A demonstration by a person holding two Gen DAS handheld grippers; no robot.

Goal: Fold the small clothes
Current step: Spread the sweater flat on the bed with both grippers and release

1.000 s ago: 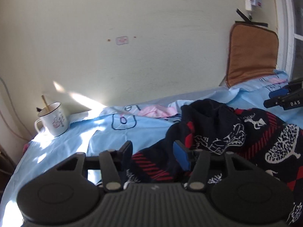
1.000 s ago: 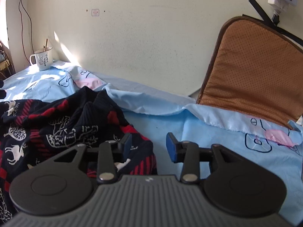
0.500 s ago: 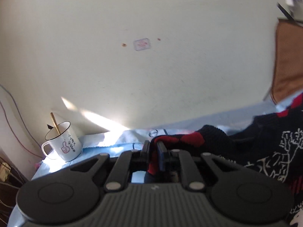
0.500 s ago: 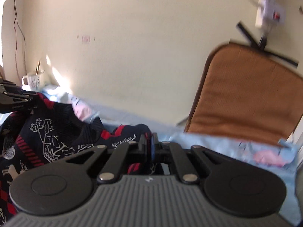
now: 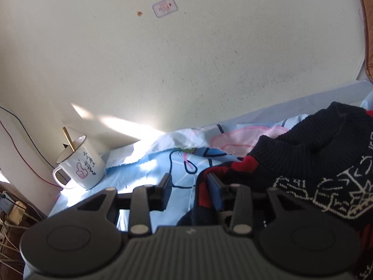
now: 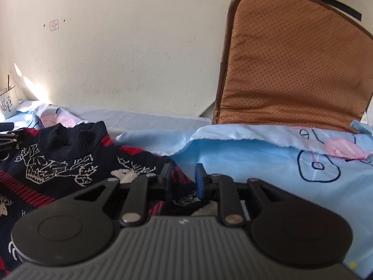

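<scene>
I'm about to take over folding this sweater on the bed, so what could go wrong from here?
1. The left gripper, jaws just reopened, has the sweater edge bunched against one finger; pulling away may drag it out of shape.
2. The right gripper, also just reopened, still straddles knit fabric and could snag it.
3. The mug with a stick in it stands on the bedsheet near the left gripper; tugging the sheet might tip it.

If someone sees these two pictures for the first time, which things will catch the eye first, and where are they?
First comes the dark sweater with red stripes and white deer, spread on the light blue sheet at the left of the right wrist view. Next is the brown cushion leaning upright against the wall at the right. In the left wrist view, a white mug with a stick in it stands at the left by the wall.
</scene>
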